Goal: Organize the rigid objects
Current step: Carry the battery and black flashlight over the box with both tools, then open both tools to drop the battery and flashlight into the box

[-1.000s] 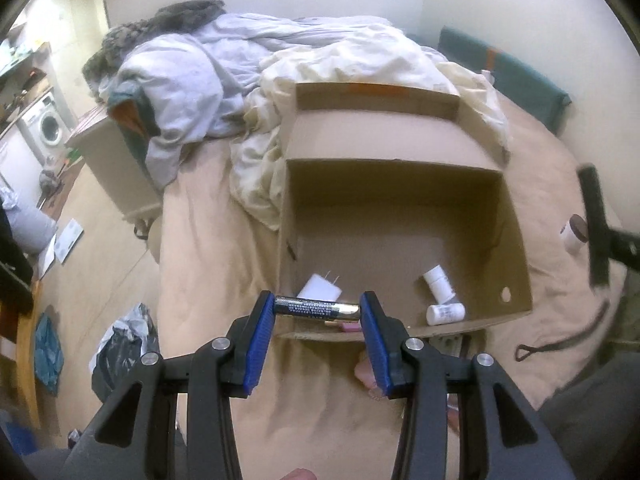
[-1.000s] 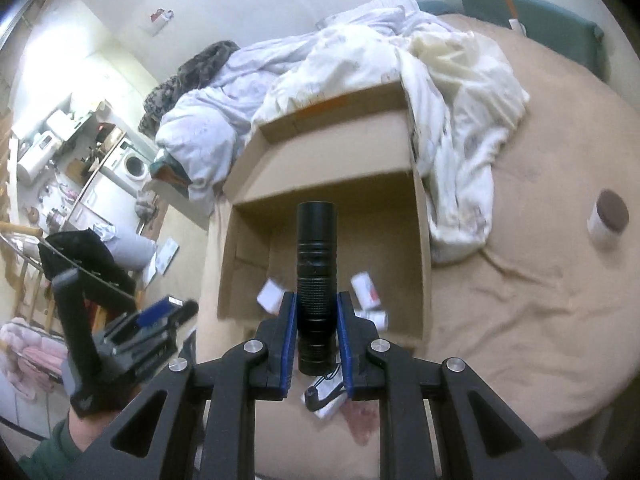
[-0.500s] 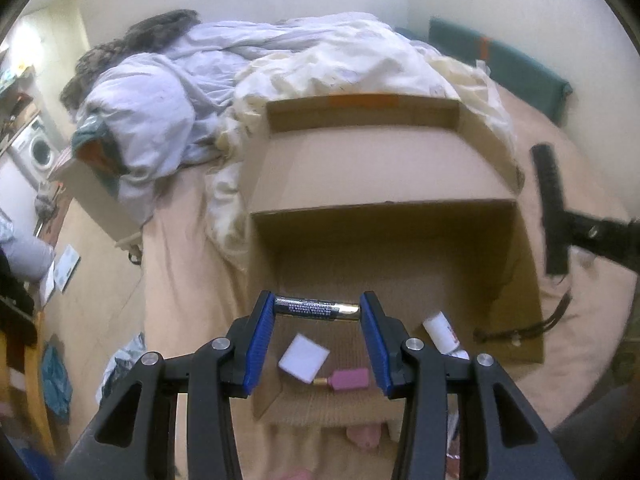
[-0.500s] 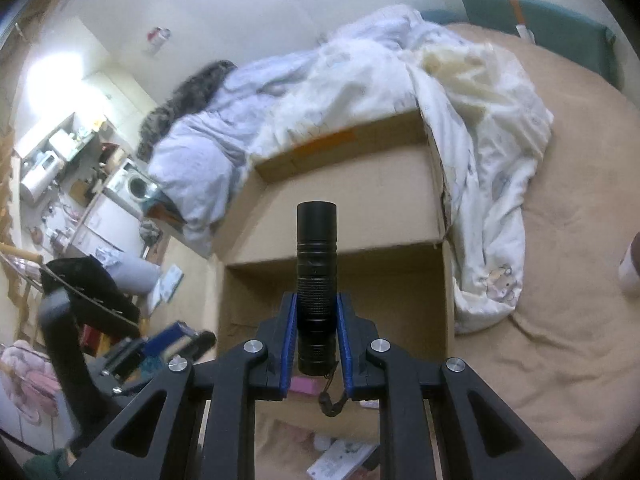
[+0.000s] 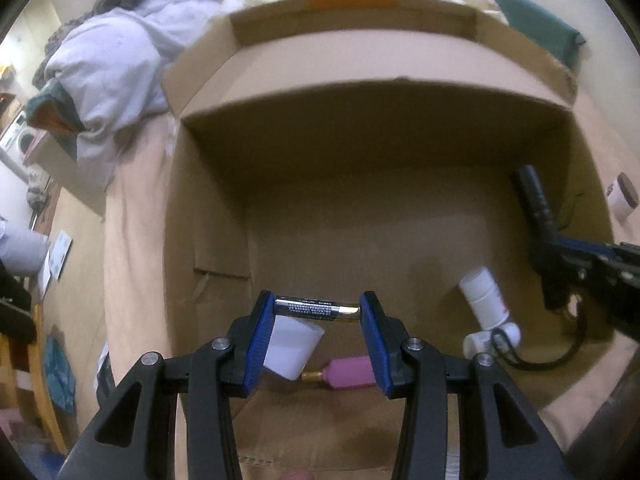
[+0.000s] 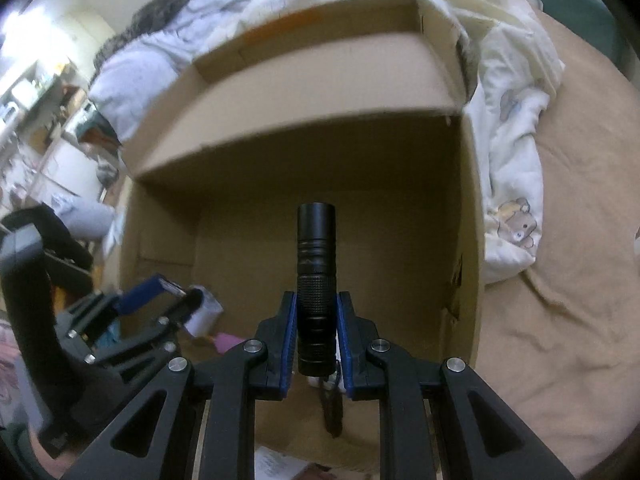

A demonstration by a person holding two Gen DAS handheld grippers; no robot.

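The left gripper (image 5: pixel 318 314) is clamped on a battery (image 5: pixel 316 307), which lies crosswise between the blue pads (image 5: pixel 258 344), end to end, at 6 o'clock in the left wrist view and above the open cardboard box (image 5: pixel 208 240). The right gripper (image 6: pixel 317 328) is clamped on a black flashlight (image 6: pixel 316 280) that stands upright between its pads, its head pointing toward 12 o'clock, over the same box; a dark cord hangs below the flashlight's tail. On the box floor lie a white charger (image 5: pixel 292 346) just beneath the battery, a pink piece with a brass tip (image 5: pixel 346 372) at about 5 o'clock of it, and two white bottles (image 5: pixel 486 308) toward 3 o'clock. The box sits on a tan bedsheet (image 6: pixel 560 320), with a rumpled duvet (image 6: pixel 508 128) at 1 o'clock beyond it. A small white jar with a brown lid (image 5: pixel 622 200) rests outside the box at 3 o'clock.
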